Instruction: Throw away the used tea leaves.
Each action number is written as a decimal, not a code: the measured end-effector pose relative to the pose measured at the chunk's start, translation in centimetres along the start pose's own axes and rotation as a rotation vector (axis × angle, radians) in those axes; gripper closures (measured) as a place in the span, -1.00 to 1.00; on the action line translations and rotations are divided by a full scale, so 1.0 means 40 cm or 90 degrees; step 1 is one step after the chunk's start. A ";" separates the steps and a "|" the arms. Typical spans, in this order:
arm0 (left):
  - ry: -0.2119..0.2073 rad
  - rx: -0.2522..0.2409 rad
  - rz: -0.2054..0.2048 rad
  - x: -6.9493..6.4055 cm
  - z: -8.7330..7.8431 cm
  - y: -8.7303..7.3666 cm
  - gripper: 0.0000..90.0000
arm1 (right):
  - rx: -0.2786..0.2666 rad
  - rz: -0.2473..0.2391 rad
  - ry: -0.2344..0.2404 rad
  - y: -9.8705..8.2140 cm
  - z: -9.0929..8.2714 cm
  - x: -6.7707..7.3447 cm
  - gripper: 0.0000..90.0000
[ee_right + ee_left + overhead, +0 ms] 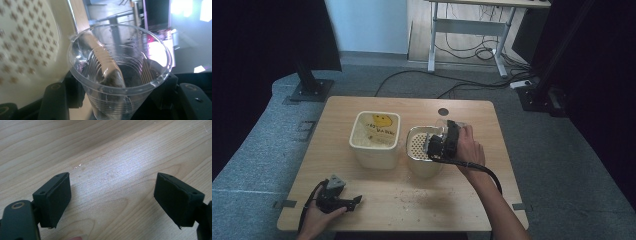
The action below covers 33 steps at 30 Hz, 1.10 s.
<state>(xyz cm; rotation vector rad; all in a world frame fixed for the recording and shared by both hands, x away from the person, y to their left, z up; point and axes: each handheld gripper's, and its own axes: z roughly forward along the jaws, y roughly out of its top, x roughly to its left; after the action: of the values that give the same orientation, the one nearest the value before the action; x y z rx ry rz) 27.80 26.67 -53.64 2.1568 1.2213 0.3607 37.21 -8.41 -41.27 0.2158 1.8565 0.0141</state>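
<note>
**A:** Jaws status, left side?

**B:** Left gripper [112, 197] has its jaws spread wide, nothing between them, bare wood grain under them. In the high view the left gripper [343, 201] lies low on the bench [492, 150] near the front-left corner, with the person's left hand [314, 220] on it and its cable looping off to the left.

**A:** Right side?

**B:** Right gripper [117, 100] has its jaws pinching a clear plastic cup [120, 72], one jaw on each side of the ribbed wall. Cup is tipped so its mouth faces the camera. I can't tell what is in it: there is a brownish streak down the inner wall.

**A:** Where is that on the bench?

**B:** Right of centre. In the high view the right gripper [443, 141] is held by the right hand [471, 145] just above a round pale container with a perforated strainer insert [419, 145]. The clear plastic cup [447, 122] sits at the strainer's far-right rim. The perforated surface also shows at the left of the right gripper view, just beside the cup.

**A:** Anything else there?

**B:** A cream square tub [376, 137] with a yellow smiley print on its inner wall, touching or just beside the strainer's left side, near the bench centre. Scattered crumbs or grains [412, 192] lie on the wood in front of the strainer. A dark round hole [442, 112] sits near the far edge.
</note>
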 end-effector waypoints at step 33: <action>-0.004 0.005 0.000 0.001 0.001 -0.001 -0.68 | 0.023 -0.436 -0.199 0.036 0.007 0.111 -0.15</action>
<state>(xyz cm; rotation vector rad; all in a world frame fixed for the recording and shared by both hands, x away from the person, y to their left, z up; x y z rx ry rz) 27.83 26.70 -53.70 2.1635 1.2216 0.3493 36.46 -6.32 -45.38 -0.3817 1.5367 -0.4980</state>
